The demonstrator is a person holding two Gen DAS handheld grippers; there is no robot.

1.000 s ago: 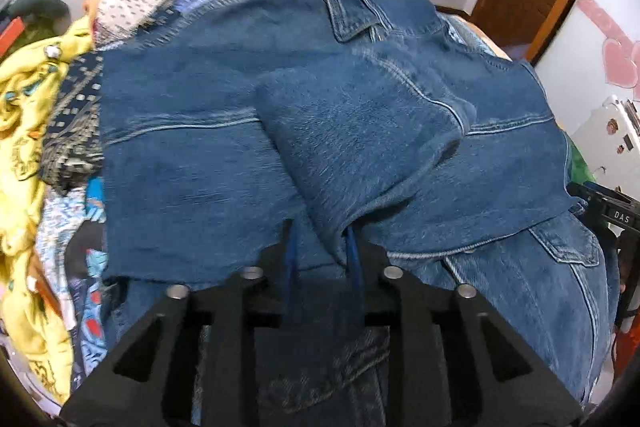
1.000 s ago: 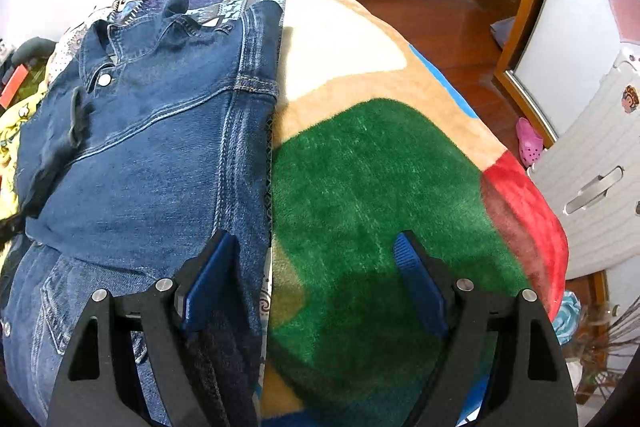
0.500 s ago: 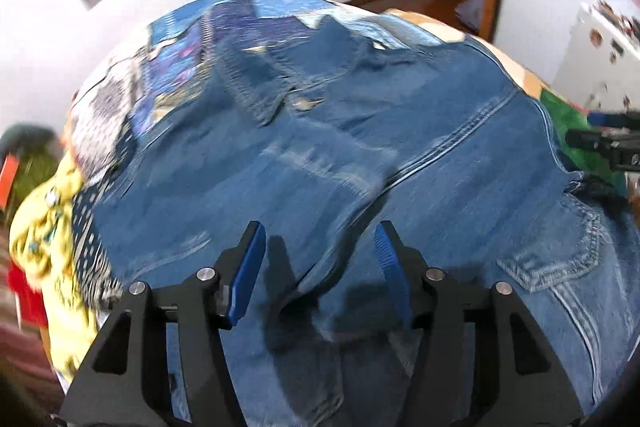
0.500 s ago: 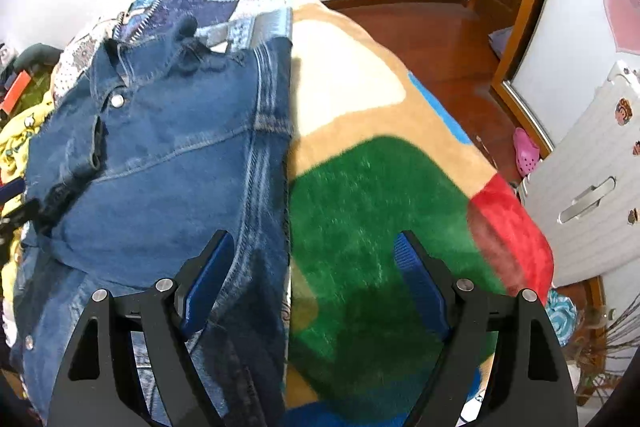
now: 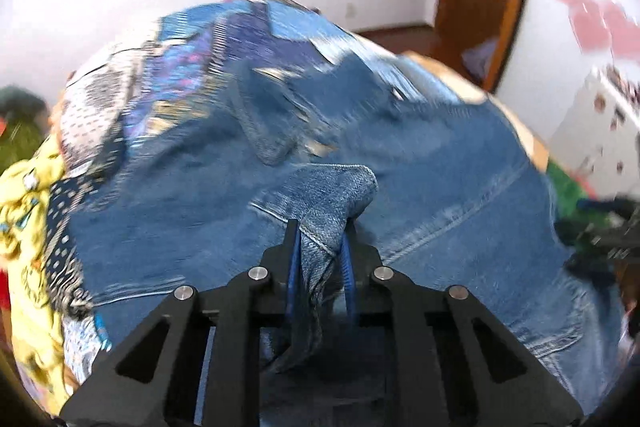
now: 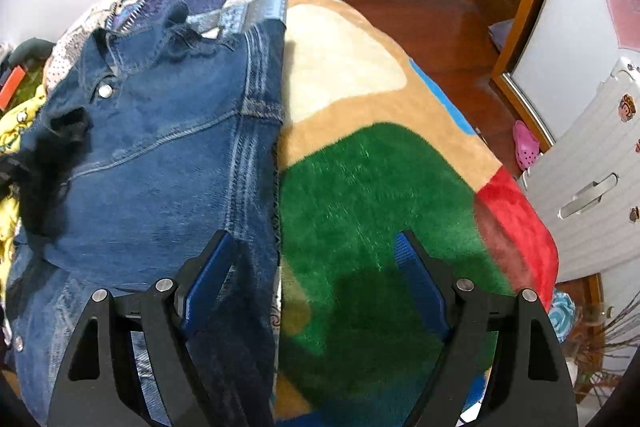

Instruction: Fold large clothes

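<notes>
Two hand-held grippers we hold, left hand-held gripper (image 5: pixel 320 239) pinching a fold of the denim jacket (image 5: pixel 420 163), right hand-held gripper (image 6: pixel 312 255) spread wide above jacket edge and blanket (image 6: pixel 360 187).

The left claw (image 5: pixel 320 247) has its 2 blue-padded fingers (image 5: pixel 294 259) drawn close together, pinching a raised fold of denim jacket (image 5: pixel 328 187) between them. The right claw (image 6: pixel 312 267) hangs with its 2 fingers (image 6: pixel 208 275) spread wide, gripping nothing.
</notes>
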